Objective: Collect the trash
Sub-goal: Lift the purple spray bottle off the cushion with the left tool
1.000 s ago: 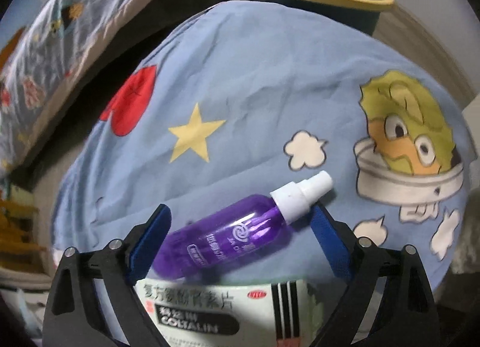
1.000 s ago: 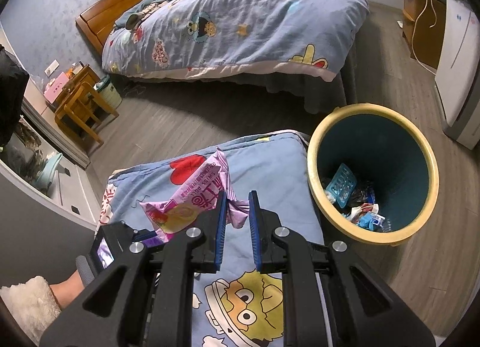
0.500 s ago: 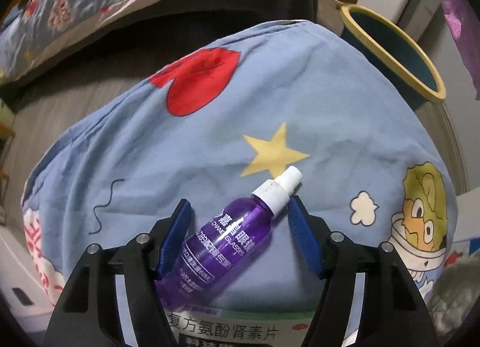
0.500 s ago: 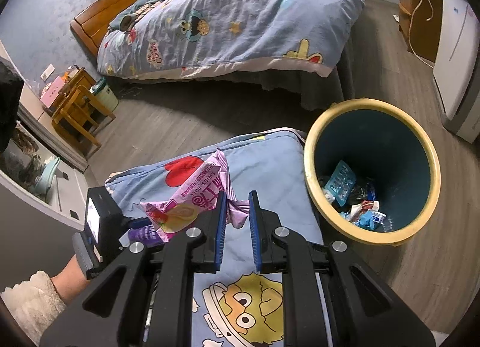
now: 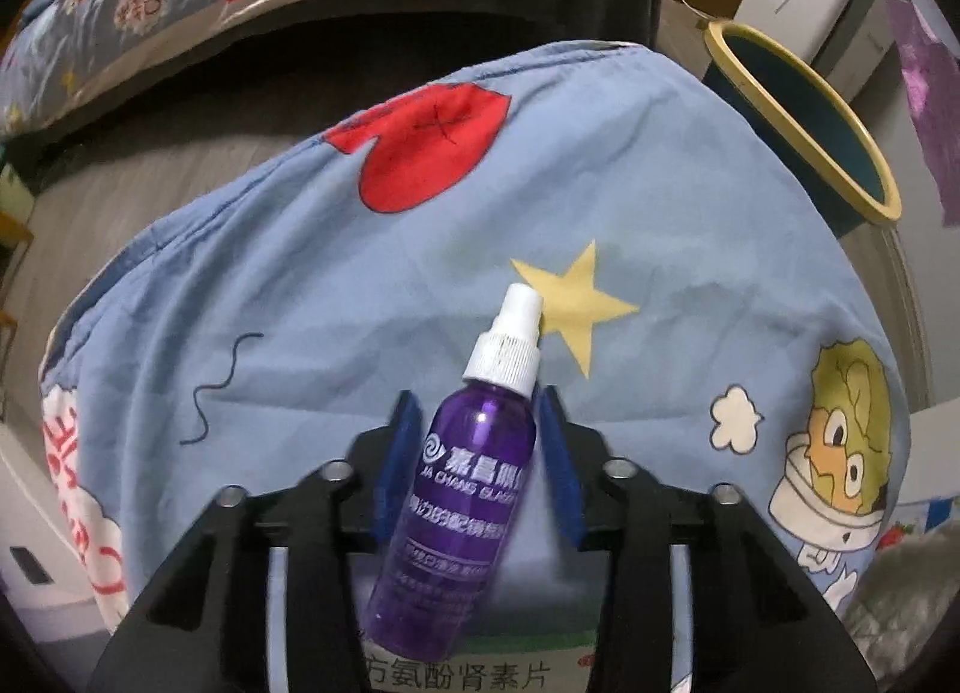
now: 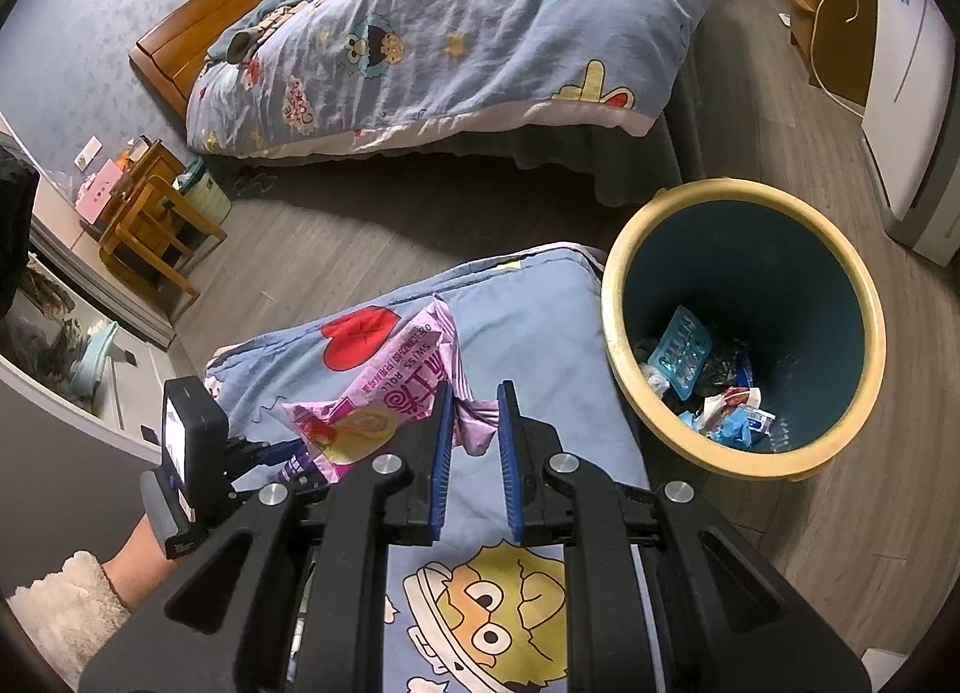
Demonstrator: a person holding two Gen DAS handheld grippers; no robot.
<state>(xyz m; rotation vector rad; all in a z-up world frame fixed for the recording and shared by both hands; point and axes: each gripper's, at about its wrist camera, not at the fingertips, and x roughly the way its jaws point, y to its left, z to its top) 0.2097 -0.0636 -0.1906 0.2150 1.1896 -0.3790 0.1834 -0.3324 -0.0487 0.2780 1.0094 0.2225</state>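
Observation:
A purple spray bottle [image 5: 474, 489] with a white cap points away along my left gripper [image 5: 477, 411]. The jaws are closing, and the blue pads meet the bottle's shoulders on both sides. Its base covers a white medicine box [image 5: 468, 675] at the bottom edge. My right gripper [image 6: 474, 411] is shut on the crumpled tail of a pink snack wrapper [image 6: 390, 393], held above the blue cartoon-print cover [image 6: 540, 321]. The wrapper's left part hides most of the left gripper's jaws in the right wrist view. A teal bin with a yellow rim [image 6: 618, 297], holding several scraps, stands just right of the cover.
A bed with a matching blue quilt [image 6: 480, 33] lies across a strip of grey wood floor. A wooden chair [image 6: 144, 225] stands at the left, a white appliance [image 6: 906, 81] at the far right. A person's hand and fleece sleeve [image 6: 66, 603] hold the left gripper.
My left gripper rolled and its jaws narrowed onto the bottle. The bottle turned from lying across the jaws to pointing along them. The right gripper and wrapper kept still.

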